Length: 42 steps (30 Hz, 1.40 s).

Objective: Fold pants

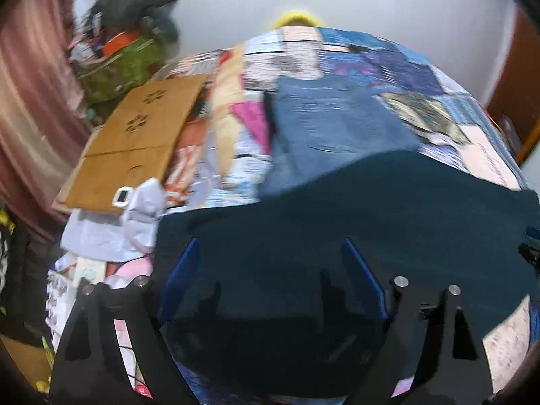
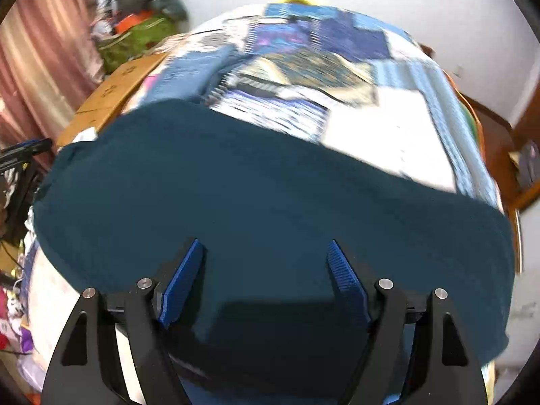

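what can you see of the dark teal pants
The pants are dark teal, of a soft matte fabric, lying flat and smooth as one broad band across the patchwork quilt. No waistband or separate legs can be made out. Their far edge overlaps a blue denim garment. Both the left gripper and the right gripper hang open over them, holding nothing.

A bed under a patchwork bedspread (image 2: 398, 128) in blues, whites and pinks fills the middle of the room. Behind it rises a plain white wall (image 1: 388, 3). Pink curtains (image 1: 30, 77) hang at the left, beside a heap of bags and clothes (image 1: 128, 33). A flattened cardboard sheet (image 1: 135, 138) lies on the bed's left edge. Brown wooden furniture (image 2: 506, 155) stands at the right.
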Motion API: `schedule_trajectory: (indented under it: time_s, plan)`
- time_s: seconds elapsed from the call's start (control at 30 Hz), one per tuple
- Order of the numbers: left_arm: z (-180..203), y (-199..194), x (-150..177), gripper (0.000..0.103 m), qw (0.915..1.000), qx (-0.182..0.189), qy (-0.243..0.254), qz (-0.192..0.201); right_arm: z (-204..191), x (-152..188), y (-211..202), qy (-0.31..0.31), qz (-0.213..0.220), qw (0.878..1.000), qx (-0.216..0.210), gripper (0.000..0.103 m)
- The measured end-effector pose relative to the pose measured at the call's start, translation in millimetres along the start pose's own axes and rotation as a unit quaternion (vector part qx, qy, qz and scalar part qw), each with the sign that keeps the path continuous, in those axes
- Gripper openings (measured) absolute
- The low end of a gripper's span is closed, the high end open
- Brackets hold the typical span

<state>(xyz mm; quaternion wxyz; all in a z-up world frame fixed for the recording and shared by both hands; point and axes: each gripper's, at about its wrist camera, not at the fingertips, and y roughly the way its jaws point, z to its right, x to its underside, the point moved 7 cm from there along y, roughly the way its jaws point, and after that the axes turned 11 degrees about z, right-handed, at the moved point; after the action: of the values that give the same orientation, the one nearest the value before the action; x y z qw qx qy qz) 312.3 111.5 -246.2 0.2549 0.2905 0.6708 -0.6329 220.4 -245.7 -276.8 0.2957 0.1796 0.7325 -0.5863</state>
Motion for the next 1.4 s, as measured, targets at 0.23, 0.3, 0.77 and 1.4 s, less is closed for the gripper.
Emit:
schedule_trajectory:
  time_s: [0.23,0.3,0.77,1.4]
  plan:
    - [88.5,-0.9,10.4,0.086,0.9969,0.063,0.043,-0.02,81.0,33.0,-55.4,0.083,0.019,0.995,0.057,0.079]
    - [111.7,-0.3,16.7,0.086,0.9947,0.076,0.063,-0.028,96.7,33.6,-76.4,0.101,0.037,0.992,0.07,0.079]
    - [183.4,7.6,18.3,0.087,0.99,0.089,0.106,-0.03,186.1,67.0,-86.8,0.332,0.059,0.939,0.074,0.082]
    - [203.1,19.3,13.9,0.087,0.9895,0.103,0.095,-0.036,271.1,82.0,-59.7,0.487,0.094,0.866,0.066,0.037]
